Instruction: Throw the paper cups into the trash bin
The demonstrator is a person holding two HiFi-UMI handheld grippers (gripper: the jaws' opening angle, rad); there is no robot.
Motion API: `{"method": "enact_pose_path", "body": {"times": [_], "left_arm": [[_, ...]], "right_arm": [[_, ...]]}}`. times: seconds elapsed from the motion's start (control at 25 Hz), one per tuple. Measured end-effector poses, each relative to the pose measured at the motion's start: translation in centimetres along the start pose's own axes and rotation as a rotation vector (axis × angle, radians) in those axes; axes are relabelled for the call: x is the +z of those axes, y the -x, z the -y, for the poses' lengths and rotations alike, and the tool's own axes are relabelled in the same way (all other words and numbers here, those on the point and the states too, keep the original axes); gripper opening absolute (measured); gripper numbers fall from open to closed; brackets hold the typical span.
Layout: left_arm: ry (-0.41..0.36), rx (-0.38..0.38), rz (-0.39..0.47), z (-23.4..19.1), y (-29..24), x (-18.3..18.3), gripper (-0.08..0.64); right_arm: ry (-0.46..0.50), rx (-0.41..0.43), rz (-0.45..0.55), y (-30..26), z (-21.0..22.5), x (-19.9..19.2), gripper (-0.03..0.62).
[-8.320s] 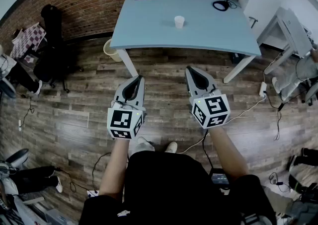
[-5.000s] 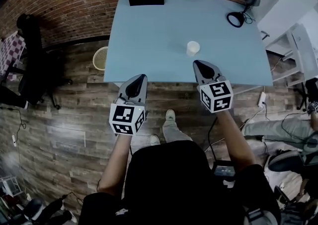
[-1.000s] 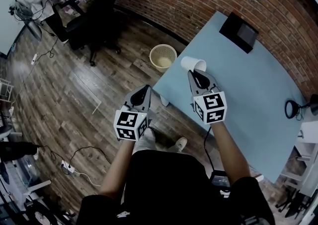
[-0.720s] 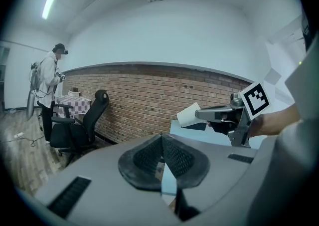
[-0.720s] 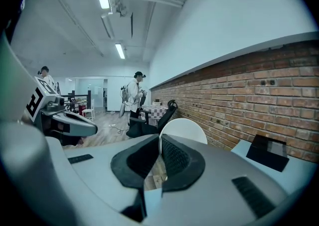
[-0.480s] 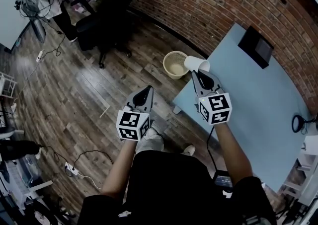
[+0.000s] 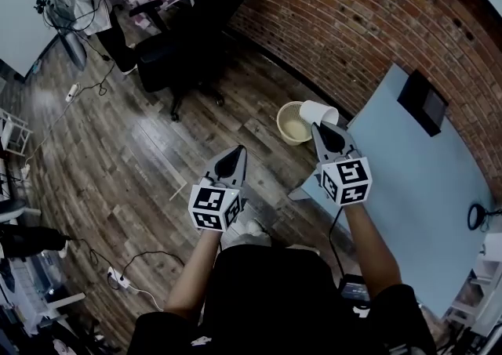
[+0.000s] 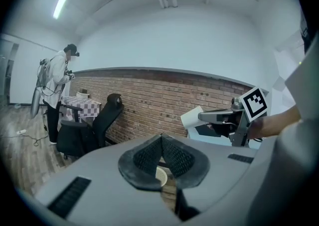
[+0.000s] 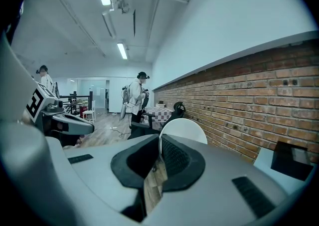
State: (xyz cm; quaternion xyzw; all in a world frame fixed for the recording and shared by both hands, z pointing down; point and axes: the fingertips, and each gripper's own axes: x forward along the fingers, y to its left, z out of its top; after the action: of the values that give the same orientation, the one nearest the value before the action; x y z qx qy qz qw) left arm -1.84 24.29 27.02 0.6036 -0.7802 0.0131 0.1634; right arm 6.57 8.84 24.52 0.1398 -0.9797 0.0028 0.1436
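Gripping the white paper cup (image 7: 318,113) by its rim with the right gripper (image 7: 325,128), clamping the jaws on the thin wall. Holding it sideways in the air, just off the corner of the blue counter (image 7: 423,181), overlapping in the head view the rim of the beige trash bin (image 7: 292,123). Showing that bin standing on the wooden floor (image 7: 141,157) near the brick wall (image 7: 353,16). Carrying the left gripper (image 7: 234,154) apart to the left, pressing its jaws together on nothing.
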Motion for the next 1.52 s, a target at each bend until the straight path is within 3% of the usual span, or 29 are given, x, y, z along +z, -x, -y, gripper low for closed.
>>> {"method": "enact_pose_path", "body": {"times": [0.28, 0.48, 0.68, 1.52], "left_arm": [[0.018, 0.013, 0.013, -4.4, 1.0, 1.2, 0.003], [0.037, 0.052, 0.076, -6.6, 1.7, 2.6, 0.003], [0.044, 0.023, 0.037, -6.8, 0.6, 1.8, 0.003], [0.036, 0.025, 0.023, -12.3, -8.3, 4.2, 0.003]], "right_arm": [[0.012, 0.031, 0.006, -3.4, -2.2, 1.8, 0.018], [0.003, 0.028, 0.01, -5.6, -2.6, 2.7, 0.018], [-0.009, 0.048, 0.009, -7.6, -2.9, 2.9, 0.018], [-0.017, 0.074, 0.019, -17.3, 2.0, 4.9, 0.018]]}}
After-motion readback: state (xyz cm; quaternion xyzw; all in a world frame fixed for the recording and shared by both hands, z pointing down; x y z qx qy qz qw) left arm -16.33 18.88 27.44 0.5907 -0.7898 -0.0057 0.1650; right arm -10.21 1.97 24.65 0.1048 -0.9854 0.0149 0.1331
